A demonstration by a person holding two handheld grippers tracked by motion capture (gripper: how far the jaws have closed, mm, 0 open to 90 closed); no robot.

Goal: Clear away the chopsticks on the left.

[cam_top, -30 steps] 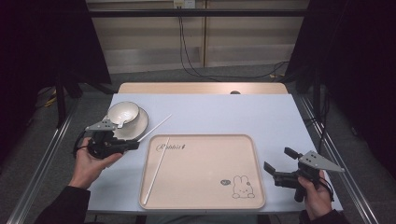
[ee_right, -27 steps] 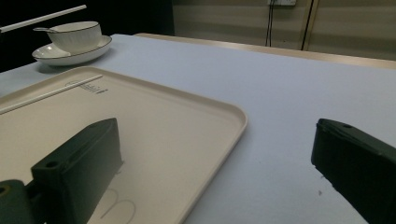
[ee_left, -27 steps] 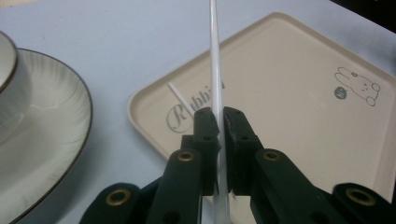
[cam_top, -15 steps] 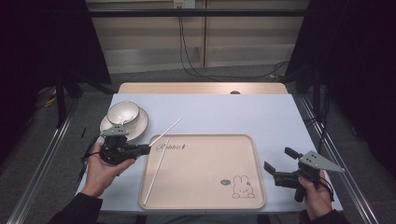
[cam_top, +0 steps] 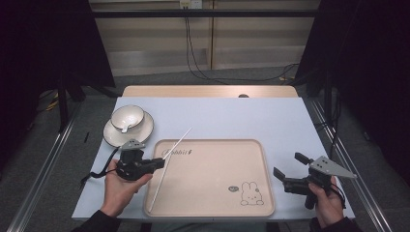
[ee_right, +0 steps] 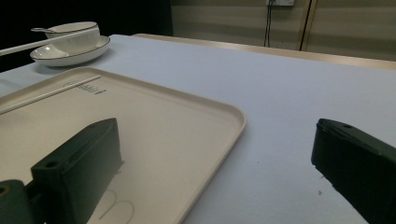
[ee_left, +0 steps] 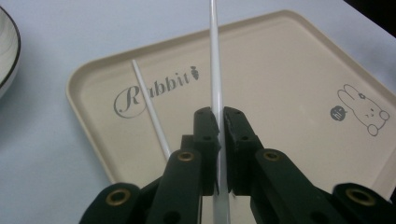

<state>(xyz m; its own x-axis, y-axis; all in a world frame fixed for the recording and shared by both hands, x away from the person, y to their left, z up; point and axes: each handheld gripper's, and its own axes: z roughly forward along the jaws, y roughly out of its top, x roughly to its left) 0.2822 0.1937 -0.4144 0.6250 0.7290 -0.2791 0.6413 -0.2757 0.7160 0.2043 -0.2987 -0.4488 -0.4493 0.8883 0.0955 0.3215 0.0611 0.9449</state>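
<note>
Left gripper (cam_top: 155, 163) at tray (cam_top: 212, 145) left edge, fingers clamped on chopstick (ee_left: 215, 70); second chopstick (ee_left: 149, 109) lies in tray. Right gripper (cam_top: 286, 170) right of tray, fingers wide apart, empty.

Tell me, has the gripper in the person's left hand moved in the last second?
Yes. The left gripper, shut on a white chopstick, has come away from the bowl and saucer toward the near left edge of the tray.

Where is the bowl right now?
In the high view the bowl sits on a plate at the table's far left, just beyond the tray's left corner and the left gripper.
</note>
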